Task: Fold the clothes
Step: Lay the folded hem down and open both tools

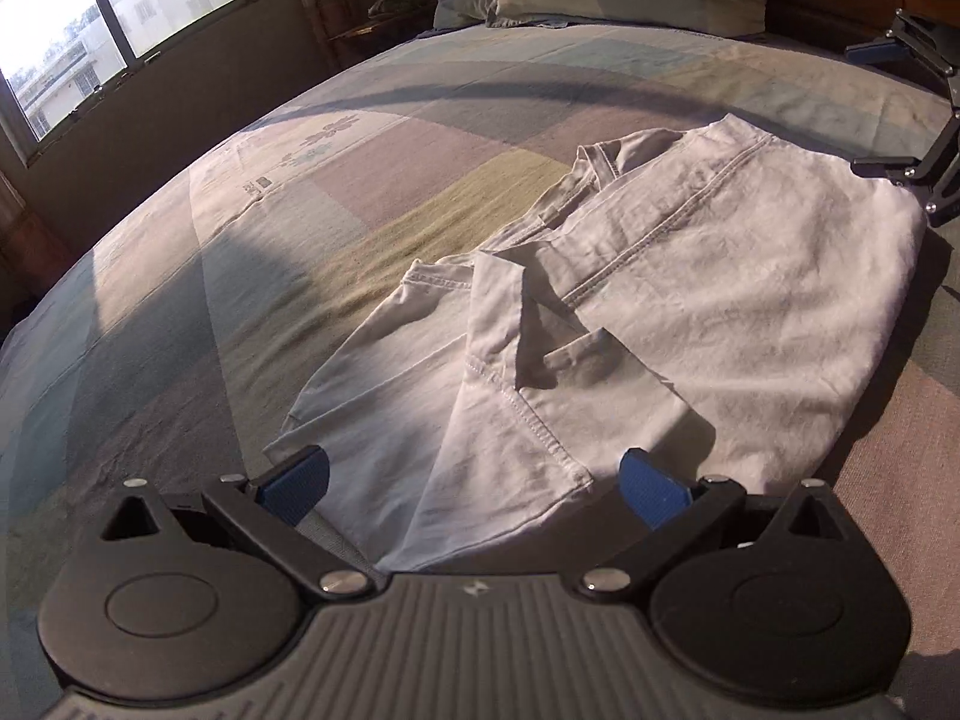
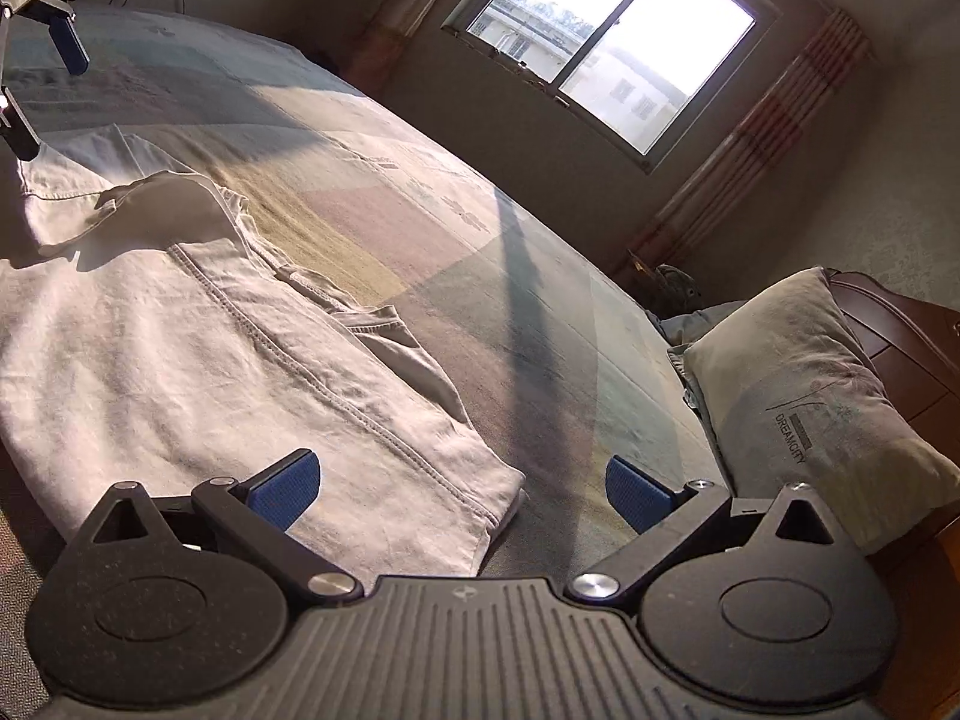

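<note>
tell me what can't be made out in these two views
- Underside layers of the white garment: hidden by its own top fold, both views.
- Right gripper in the left wrist view: cut off by the frame edge.
- Dark object beside the pillow, right wrist view: shadowed, too small to identify.

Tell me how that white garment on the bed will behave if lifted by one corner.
The white garment is probably floppy: it lies creased, with a flap turned over. Its folded layers would likely slide apart. The stitched seams suggest a fairly thick cloth, so some weight.

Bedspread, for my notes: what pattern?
Pastel patchwork blocks on the bedspread; clearest in the left wrist view.
</note>
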Demonstrator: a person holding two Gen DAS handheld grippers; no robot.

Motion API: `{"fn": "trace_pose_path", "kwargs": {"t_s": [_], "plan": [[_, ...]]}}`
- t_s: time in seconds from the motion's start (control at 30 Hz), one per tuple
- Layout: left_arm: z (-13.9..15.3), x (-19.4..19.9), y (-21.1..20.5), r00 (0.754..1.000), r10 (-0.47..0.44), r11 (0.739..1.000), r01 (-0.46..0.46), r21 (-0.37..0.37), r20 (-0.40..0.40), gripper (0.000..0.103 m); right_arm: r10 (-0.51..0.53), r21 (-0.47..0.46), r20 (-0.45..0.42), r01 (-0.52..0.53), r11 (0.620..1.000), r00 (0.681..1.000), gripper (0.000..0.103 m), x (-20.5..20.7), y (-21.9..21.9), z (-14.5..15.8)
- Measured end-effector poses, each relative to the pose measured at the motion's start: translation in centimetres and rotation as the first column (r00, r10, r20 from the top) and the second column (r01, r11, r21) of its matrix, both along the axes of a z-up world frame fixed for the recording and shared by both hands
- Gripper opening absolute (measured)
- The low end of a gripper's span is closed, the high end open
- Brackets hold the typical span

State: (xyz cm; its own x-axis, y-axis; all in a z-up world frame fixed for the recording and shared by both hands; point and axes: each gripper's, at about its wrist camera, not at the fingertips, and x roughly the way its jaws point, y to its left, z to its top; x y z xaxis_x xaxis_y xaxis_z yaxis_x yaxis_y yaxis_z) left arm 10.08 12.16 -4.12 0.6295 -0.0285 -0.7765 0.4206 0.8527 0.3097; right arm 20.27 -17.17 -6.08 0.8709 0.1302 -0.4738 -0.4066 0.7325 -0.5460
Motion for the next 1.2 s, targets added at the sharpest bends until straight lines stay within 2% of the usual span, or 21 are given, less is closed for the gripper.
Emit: {"fn": "trace_pose_path", "kwargs": {"t_s": [0.1,0.17,0.23,0.27,0.33,0.47,0.5,0.53,0.57,0.63,0.7,0.73,0.8,0.83,0.93,1.1,1.2], "plan": [[-2.2,0.1,-0.4,1.0,0.017,0.996,-0.017,0.093,0.008,0.102,-0.029,0.005,-0.023,0.029,1.0,0.999,0.103,-0.9,-0.7,-0.7],[-1.9,1.2,0.3,0.996,0.078,0.995,-0.08,0.052,0.04,0.102,-0.052,0.01,-0.037,0.052,0.999,0.998,0.103,-1.2,-1.1,-1.2],[-0.7,2.0,1.9,0.983,0.168,0.984,-0.164,-0.063,0.071,0.102,-0.075,0.02,-0.049,0.076,0.997,0.996,0.103,-1.2,-1.3,-1.6],[0.2,2.4,3.5,0.965,0.248,0.96,-0.234,-0.153,0.086,0.102,-0.081,0.03,-0.057,0.083,0.996,0.995,0.103,-1.2,-1.4,-1.7],[1.0,2.9,6.4,0.917,0.387,0.9,-0.352,-0.257,0.097,0.102,-0.09,0.037,-0.065,0.092,0.995,0.994,0.103,-1.3,-1.6,-1.9],[1.4,3.1,11.2,0.809,0.585,0.774,-0.534,-0.339,0.06,0.102,-0.101,0.041,-0.074,0.105,0.994,0.992,0.103,-1.6,-1.9,-2.2],[1.5,2.6,11.8,0.798,0.6,0.755,-0.541,-0.37,0.056,0.102,-0.099,0.038,-0.072,0.102,0.994,0.993,0.103,-1.7,-1.9,-2.2],[1.8,2.0,11.8,0.799,0.598,0.751,-0.532,-0.392,0.063,0.102,-0.096,0.035,-0.07,0.099,0.994,0.993,0.103,-1.9,-2.0,-2.1],[2.0,1.4,11.8,0.801,0.594,0.749,-0.518,-0.412,0.072,0.102,-0.092,0.037,-0.067,0.095,0.995,0.994,0.103,-2.0,-2.0,-2.0],[2.4,0.4,10.8,0.827,0.556,0.767,-0.469,-0.438,0.087,0.102,-0.063,0.075,-0.072,0.068,0.995,0.995,0.103,-2.0,-1.9,-1.5],[2.3,-0.4,8.6,0.892,0.444,0.809,-0.358,-0.465,0.086,0.102,-0.022,0.122,-0.083,0.032,0.992,0.996,0.103,-2.1,-1.5,-1.0],[2.1,-0.7,7.5,0.916,0.392,0.825,-0.31,-0.473,0.082,0.102,0.007,0.149,-0.093,0.007,0.989,0.996,0.103,-2.1,-1.1,-0.8],[1.3,-1.1,5.2,0.957,0.282,0.853,-0.22,-0.474,0.064,0.102,0.065,0.208,-0.121,-0.039,0.977,0.991,0.103,-2.1,-0.2,-0.9],[0.7,-1.3,4.3,0.968,0.246,0.86,-0.194,-0.471,0.051,0.102,0.095,0.245,-0.143,-0.058,0.968,0.985,0.103,-1.8,0.3,-1.1],[-1.4,-2.1,2.8,0.982,0.19,0.886,-0.17,-0.432,0.003,0.102,0.143,0.348,-0.232,-0.055,0.936,0.962,0.103,-0.6,0.8,-2.3],[-4.1,-5.7,4.6,0.963,0.265,0.912,-0.269,-0.31,-0.057,0.103,0.08,0.388,-0.351,0.067,0.919,0.933,0.103,0.5,-3.2,-5.2],[-2.6,-6.3,4.9,0.96,0.281,0.918,-0.271,-0.289,-0.006,0.102,0.058,0.387,-0.349,0.088,0.918,0.935,0.103,-0.5,-5.3,-4.6]]}}
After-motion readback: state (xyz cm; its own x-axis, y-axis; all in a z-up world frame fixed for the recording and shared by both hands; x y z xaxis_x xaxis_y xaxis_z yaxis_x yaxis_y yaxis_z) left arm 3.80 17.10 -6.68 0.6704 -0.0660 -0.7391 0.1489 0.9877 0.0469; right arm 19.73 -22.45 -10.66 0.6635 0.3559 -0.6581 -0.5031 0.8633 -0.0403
